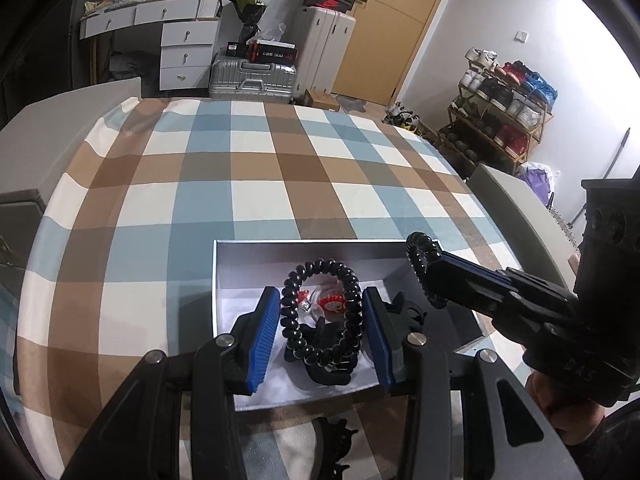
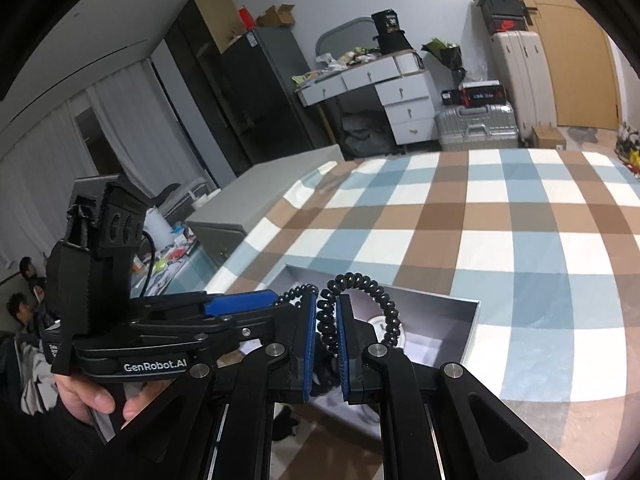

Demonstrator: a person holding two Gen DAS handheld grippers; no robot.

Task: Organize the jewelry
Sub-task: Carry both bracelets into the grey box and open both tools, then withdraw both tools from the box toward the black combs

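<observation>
Near the lens, left gripper (image 1: 320, 336): ribbed blue pads (image 1: 262, 340) spread wide, loosely flanking one glossy black spiral coil hair tie (image 1: 320, 312), seemingly not squeezing it. Right gripper (image 2: 326, 350): pads nearly together, pinching a second black coil tie (image 2: 362, 304) above the box. Below, one shallow rectangular grey box (image 1: 280, 256) holding the first coil plus dark and red-clear trinkets. Beyond, smooth checked tablecloth (image 1: 248, 168)

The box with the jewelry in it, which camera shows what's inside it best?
The left wrist view: it looks down into the box, showing a black coil band and a red-and-clear piece. In the right wrist view, the right gripper and left gripper cover most of the inside.
</observation>
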